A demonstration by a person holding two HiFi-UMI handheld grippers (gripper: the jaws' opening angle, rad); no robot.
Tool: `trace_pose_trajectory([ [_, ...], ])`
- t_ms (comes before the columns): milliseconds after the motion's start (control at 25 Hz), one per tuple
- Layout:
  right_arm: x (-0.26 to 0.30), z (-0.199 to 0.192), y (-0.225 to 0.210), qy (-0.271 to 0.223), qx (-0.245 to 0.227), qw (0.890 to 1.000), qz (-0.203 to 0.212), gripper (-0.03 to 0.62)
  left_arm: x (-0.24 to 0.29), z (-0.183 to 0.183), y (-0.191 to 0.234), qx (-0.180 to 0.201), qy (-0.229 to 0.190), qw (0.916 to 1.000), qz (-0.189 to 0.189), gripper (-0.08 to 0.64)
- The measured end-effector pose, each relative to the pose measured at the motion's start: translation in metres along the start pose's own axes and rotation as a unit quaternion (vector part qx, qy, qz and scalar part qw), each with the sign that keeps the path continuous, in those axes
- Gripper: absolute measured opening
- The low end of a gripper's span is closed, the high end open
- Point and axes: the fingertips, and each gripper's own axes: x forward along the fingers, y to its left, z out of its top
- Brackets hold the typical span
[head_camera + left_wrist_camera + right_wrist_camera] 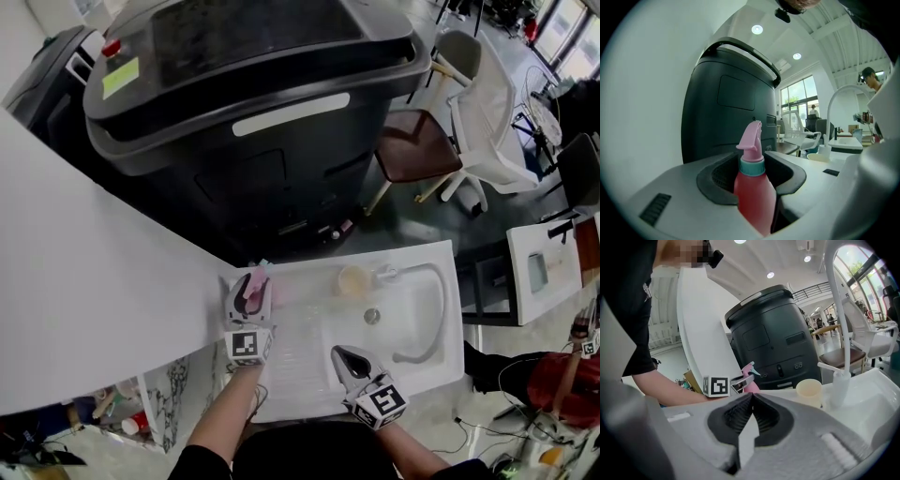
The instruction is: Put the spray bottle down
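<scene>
A pink-red spray bottle (752, 187) with a teal collar and a pink trigger head stands upright between the jaws of my left gripper (753, 176), whose pads press on its body from both sides. In the head view the bottle (255, 287) and left gripper (250, 298) are at the back left corner of the white sink unit (448, 281). Whether the bottle's base rests on the surface is hidden. My right gripper (349, 357) hovers over the sink's front edge, its jaws shut with nothing between them (751, 401). The right gripper view also shows the bottle (749, 379) to the left.
A curved white faucet (424, 314) and a cream cup (354, 279) stand on the sink, with a drain (372, 317) between them. A large black bin (253, 112) stands right behind. A white panel (84, 281) runs along the left. Chairs (469, 103) stand at the far right.
</scene>
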Motion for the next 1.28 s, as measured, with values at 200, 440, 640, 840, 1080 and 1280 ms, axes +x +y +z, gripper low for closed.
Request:
trace_pose_trajectory([
  [200, -0.006, 0.005, 0.007, -0.021, -0.003, 1.0, 0.013, -0.002, -0.01, -0.002, -0.011, -0.001, 0.001, 1.0, 0.001, 0.19],
  [440, -0.013, 0.007, 0.019, -0.025, -0.011, 0.999, 0.039, -0.002, -0.017, -0.017, -0.009, -0.002, 0.023, 0.9997, 0.003, 0.265],
  [640, -0.021, 0.011, 0.013, -0.038, -0.014, 0.999, 0.032, -0.002, -0.033, -0.018, -0.001, -0.018, 0.029, 0.9993, 0.011, 0.304],
  [840, -0.047, 0.007, 0.027, -0.047, -0.002, 0.998, 0.03, -0.002, -0.092, -0.015, -0.014, -0.059, 0.045, 0.9965, 0.036, 0.306],
  [1080, -0.071, 0.006, 0.05, -0.062, -0.03, 0.997, 0.027, -0.002, -0.148, 0.021, -0.062, -0.057, 0.024, 0.9981, -0.002, 0.303],
  [1280, -0.102, 0.02, 0.074, -0.091, -0.026, 0.995, -0.01, -0.002, -0.217, 0.062, -0.095, -0.034, -0.008, 0.9987, -0.037, 0.254],
])
